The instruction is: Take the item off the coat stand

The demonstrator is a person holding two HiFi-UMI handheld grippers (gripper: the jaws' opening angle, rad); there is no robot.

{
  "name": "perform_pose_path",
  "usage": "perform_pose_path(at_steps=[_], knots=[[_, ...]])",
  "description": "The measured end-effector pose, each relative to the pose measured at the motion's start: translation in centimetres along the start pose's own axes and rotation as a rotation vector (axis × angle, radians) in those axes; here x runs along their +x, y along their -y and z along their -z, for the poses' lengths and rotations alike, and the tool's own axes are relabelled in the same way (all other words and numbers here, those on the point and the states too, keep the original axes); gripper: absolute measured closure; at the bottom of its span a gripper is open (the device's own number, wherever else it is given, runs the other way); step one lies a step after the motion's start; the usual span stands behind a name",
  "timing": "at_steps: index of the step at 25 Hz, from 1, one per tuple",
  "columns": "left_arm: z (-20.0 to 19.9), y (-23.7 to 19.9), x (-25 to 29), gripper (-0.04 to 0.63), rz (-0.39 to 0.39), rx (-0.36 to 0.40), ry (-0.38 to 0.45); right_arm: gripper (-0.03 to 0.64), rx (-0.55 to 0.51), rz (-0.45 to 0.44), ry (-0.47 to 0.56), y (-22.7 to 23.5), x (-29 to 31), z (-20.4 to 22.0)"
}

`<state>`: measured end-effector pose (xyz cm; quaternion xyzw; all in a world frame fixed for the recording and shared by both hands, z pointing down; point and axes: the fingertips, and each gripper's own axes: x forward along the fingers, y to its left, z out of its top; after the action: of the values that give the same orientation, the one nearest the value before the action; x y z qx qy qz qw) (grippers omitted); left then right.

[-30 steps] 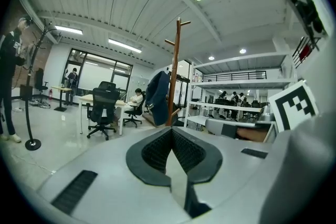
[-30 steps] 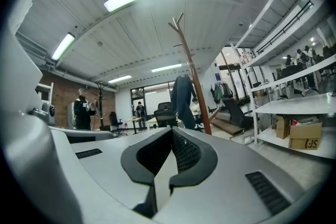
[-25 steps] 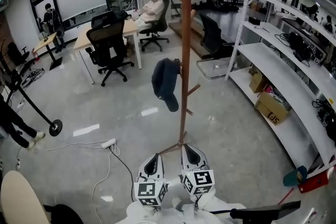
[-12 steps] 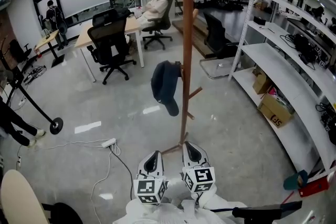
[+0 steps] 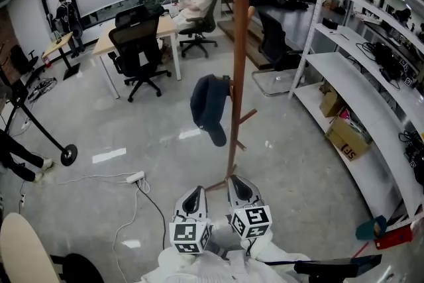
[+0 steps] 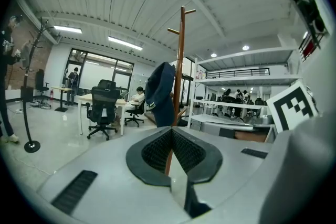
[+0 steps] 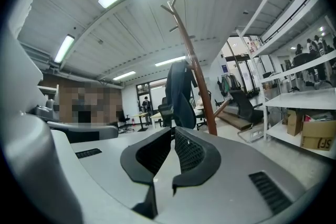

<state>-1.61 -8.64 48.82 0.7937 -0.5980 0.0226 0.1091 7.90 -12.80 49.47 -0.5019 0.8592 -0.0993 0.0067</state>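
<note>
A tall wooden coat stand [image 5: 236,76] rises from the floor in the middle of the head view. A dark navy cap [image 5: 208,106] hangs from a peg on its left side, about halfway up. Both grippers are low and close to the body, short of the stand's foot. My left gripper [image 5: 194,197] is shut and holds nothing. My right gripper [image 5: 240,187] beside it is shut and holds nothing too. The left gripper view shows the cap [image 6: 160,94] and stand [image 6: 180,55] ahead beyond the closed jaws. In the right gripper view the cap [image 7: 180,92] hangs left of the leaning pole [image 7: 197,76].
White shelving [image 5: 358,89] with a cardboard box [image 5: 344,136] runs along the right. A desk [image 5: 132,33] with black office chairs [image 5: 136,53] and a seated person [image 5: 195,3] stand at the back left. A power strip with its cable [image 5: 135,177] lies on the floor at the left.
The head view has shifted slightly. Both grippers stay shut in nearly the same place, and the cap still hangs on its peg.
</note>
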Motion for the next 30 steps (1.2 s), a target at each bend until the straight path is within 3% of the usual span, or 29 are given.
perform_pose_path(at_steps=[7,14,30], knots=[[-0.8,-1.6,3.2,0.597,0.009,0.002,0.009,0.604,-0.073,-0.008,0.019,0.1,3.3,-1.2],[-2.1,-3.3,7.1,0.597,0.04,0.003,0.013,0.604,-0.079,0.021,0.031,1.3,6.9,-2.4],[-3.4,-7.5,14.7,0.597,0.106,-0.011,0.004,0.604,-0.122,0.214,0.174,5.6,12.7,-7.2]])
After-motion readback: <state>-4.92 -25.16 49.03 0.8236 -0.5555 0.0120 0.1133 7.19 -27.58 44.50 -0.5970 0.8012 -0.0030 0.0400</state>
